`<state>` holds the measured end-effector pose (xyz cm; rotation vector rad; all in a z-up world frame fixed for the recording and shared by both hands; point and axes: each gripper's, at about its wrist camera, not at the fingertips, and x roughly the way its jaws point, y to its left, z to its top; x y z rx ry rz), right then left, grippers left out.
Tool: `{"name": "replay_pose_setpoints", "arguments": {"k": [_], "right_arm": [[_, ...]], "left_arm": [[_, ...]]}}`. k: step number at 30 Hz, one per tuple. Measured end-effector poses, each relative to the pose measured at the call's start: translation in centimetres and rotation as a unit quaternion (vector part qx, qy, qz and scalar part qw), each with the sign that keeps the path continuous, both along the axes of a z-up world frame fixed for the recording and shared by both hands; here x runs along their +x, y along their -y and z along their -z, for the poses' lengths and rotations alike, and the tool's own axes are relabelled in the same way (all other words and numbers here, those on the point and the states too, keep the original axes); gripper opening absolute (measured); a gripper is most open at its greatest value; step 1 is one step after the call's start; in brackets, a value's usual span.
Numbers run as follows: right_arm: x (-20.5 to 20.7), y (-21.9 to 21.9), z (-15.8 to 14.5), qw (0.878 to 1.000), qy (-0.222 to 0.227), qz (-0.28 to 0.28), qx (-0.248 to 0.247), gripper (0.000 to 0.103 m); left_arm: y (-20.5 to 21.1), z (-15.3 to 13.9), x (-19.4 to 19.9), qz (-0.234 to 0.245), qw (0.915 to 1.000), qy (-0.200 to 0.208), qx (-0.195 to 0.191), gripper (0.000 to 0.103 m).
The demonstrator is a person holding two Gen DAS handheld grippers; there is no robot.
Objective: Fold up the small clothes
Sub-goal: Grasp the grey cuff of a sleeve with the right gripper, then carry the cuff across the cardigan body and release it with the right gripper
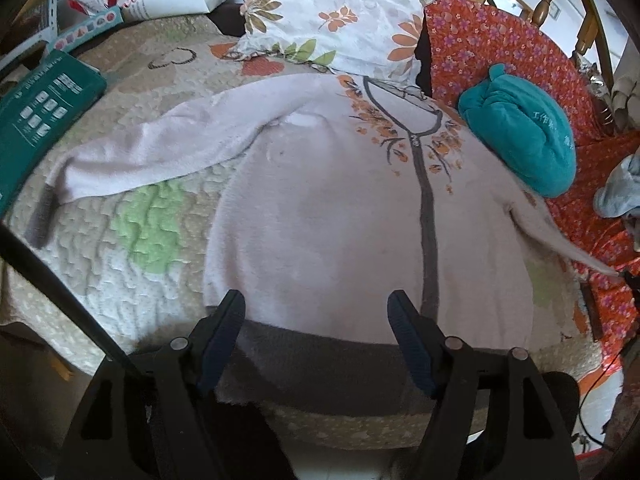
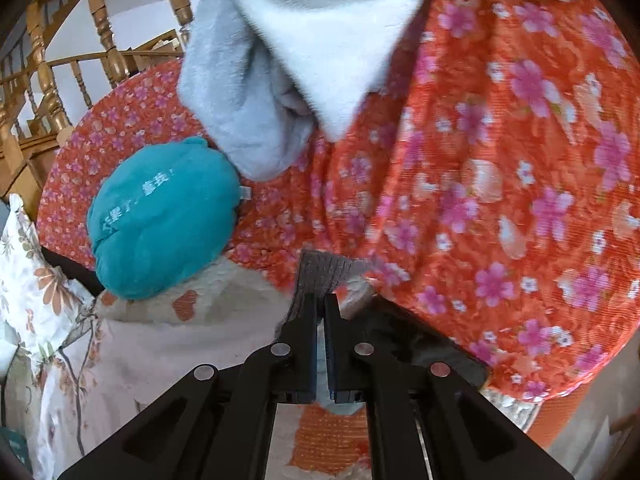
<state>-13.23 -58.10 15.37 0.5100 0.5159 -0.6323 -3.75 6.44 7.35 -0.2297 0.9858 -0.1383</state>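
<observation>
With its jaws clenched on the grey cuff (image 2: 326, 270), the right gripper (image 2: 320, 300) draws the sleeve rightward, probably to straighten it for folding. The left gripper (image 1: 316, 308) hovers released above the near hem of the cardigan (image 1: 320, 208), which lies flat on the quilt (image 1: 120, 248).

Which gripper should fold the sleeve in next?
Right, probably. Right gripper is shut on the grey cuff. Left gripper hangs open over the hem, gripping nothing.
</observation>
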Motion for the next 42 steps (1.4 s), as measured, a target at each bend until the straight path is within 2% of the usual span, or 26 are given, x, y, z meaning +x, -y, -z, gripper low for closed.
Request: {"name": "replay_pose_setpoints", "arguments": {"k": [6, 11, 15, 19, 23, 26, 29, 33, 37, 40, 42], "right_arm": [[5.4, -6.3, -0.9, 0.997, -0.013, -0.08, -0.01, 0.004], [11.4, -14.8, -2.4, 0.982, -0.022, -0.185, -0.034, 0.004], [17.0, -23.4, -2.9, 0.959, -0.038, -0.273, -0.06, 0.004], [23.1, -32.8, -2.0, 0.928, -0.058, -0.359, -0.076, 0.004], [28.5, -42.3, 0.4, 0.892, -0.086, -0.436, -0.088, 0.004], [31.8, -48.8, 3.4, 0.864, -0.114, -0.48, -0.101, 0.004], [34.2, -53.6, 7.1, 0.842, -0.145, -0.509, -0.102, 0.004], [36.3, -57.1, 11.8, 0.823, -0.194, -0.524, -0.103, 0.004], [37.1, -57.8, 14.9, 0.805, -0.243, -0.532, -0.105, 0.006], [36.5, -58.0, 13.7, 0.802, -0.239, -0.533, -0.124, 0.007], [35.3, -59.0, 11.9, 0.794, -0.223, -0.549, -0.135, 0.007]], "left_arm": [[0.9, 1.8, 2.4, 0.029, 0.9989, 0.01, -0.035, 0.075], [1.1, 4.0, 3.5, 0.04, 0.9972, 0.019, -0.06, 0.075], [1.3, 5.0, 3.0, 0.064, 0.995, 0.041, -0.065, 0.075], [1.3, 5.9, 2.6, 0.088, 0.9927, 0.051, -0.066, 0.075], [1.0, 6.3, 2.5, 0.097, 0.9903, 0.06, -0.079, 0.075], [0.7, 6.6, 2.6, 0.098, 0.989, 0.06, -0.093, 0.077], [0.1, 7.1, 3.0, 0.098, 0.9869, 0.05, -0.118, 0.077], [-0.5, 7.4, 3.2, 0.098, 0.9836, 0.048, -0.144, 0.078], [-0.8, 7.3, 3.1, 0.099, 0.9817, 0.048, -0.155, 0.078], [-1.9, 6.7, 2.7, 0.09, 0.9785, 0.051, -0.178, 0.078], [-3.0, 5.6, 1.7, 0.079, 0.976, 0.057, -0.195, 0.078]]}}
